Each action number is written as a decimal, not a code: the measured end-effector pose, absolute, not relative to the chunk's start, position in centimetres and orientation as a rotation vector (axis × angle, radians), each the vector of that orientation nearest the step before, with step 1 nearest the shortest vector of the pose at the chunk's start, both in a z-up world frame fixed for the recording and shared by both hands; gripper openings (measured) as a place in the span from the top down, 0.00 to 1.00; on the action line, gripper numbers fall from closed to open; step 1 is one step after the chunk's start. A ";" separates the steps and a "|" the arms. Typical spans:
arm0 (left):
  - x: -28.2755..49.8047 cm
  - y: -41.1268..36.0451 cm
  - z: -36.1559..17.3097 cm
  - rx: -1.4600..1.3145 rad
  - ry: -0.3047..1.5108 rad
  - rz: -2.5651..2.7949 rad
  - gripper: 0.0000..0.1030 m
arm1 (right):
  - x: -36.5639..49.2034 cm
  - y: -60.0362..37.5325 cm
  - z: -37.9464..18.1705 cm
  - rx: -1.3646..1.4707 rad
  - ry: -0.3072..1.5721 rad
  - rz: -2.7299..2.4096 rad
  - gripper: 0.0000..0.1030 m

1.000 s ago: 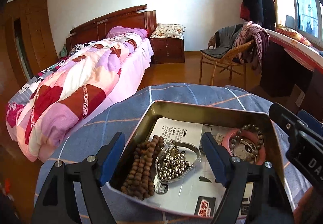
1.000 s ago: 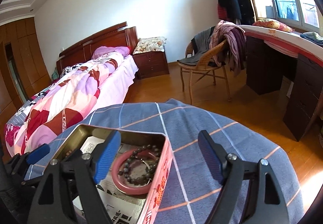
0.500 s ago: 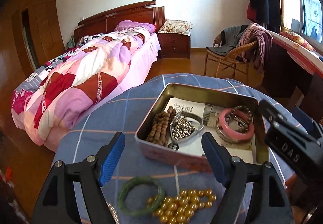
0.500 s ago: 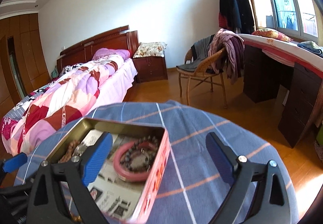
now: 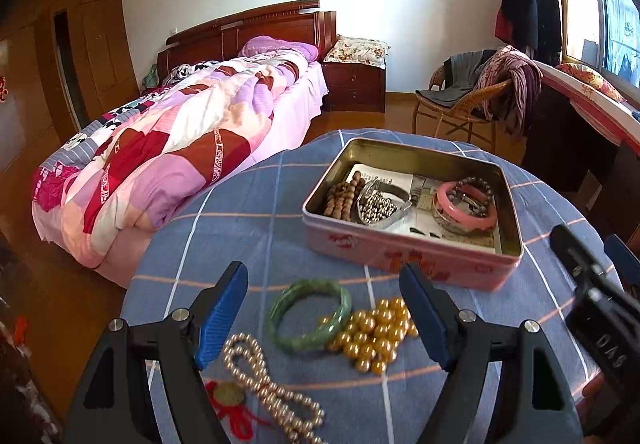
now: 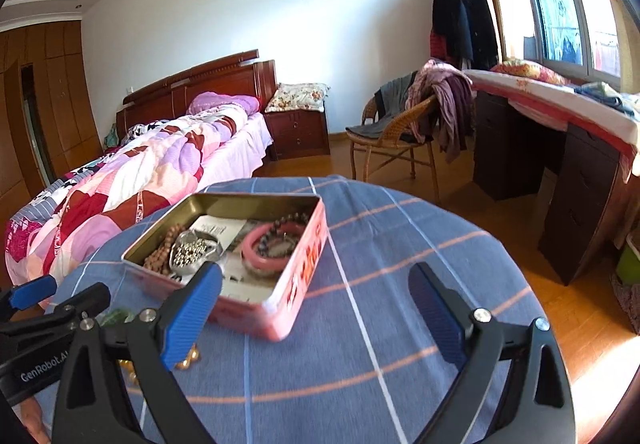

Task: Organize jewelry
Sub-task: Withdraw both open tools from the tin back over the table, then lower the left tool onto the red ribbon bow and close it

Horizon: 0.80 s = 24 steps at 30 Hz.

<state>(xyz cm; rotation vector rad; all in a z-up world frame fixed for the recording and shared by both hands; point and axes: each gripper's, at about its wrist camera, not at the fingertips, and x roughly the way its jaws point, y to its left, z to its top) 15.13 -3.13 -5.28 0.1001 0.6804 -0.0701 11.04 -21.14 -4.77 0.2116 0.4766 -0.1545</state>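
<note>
Both claws hang released over the round table point(image 5: 248, 212), nothing between their blue pads. Left gripper point(image 5: 324, 312) stands spread above the loose pieces near the table's near edge; right gripper point(image 6: 316, 308) is spread wide as well, its jaws having just been opening, with only bare cloth between them and its left pad in front of the tin's near corner.

Inside the open tin point(image 5: 408, 256), which sits toward the middle and far side of the table, lie a brown wooden bead string point(image 5: 344, 196) at the left wall, a silver bangle point(image 5: 386, 204) around a heap of small silver beads next to it, and a pink bangle point(image 5: 466, 212) with a dark bead bracelet point(image 5: 476, 192) lying on it at the right end. Printed paper lines the tin's floor.

Outside the tin, nearer the table's near edge, a green jade bangle point(image 5: 310, 314) lies flat, touching a heap of gold beads point(image 5: 372, 336) on its right. A pale pearl string point(image 5: 272, 392) with a red tassel and a coin-like charm lies nearest the edge, on the left.

A blue checked cloth covers the table. Beyond it stand a bed point(image 5: 180, 148) with a patchwork quilt, a wicker chair point(image 6: 392, 148) draped with clothes, and a dark desk point(image 6: 560, 164) under the window.
</note>
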 end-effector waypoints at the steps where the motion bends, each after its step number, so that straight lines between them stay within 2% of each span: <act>1: 14.9 -3.0 -5.3 0.099 0.681 -0.070 0.24 | 10.7 -21.2 -4.7 0.221 0.466 -0.155 0.06; 24: 8.7 3.8 -8.9 0.092 0.751 -0.025 0.24 | 5.9 -17.8 -4.9 0.135 0.475 -0.110 0.06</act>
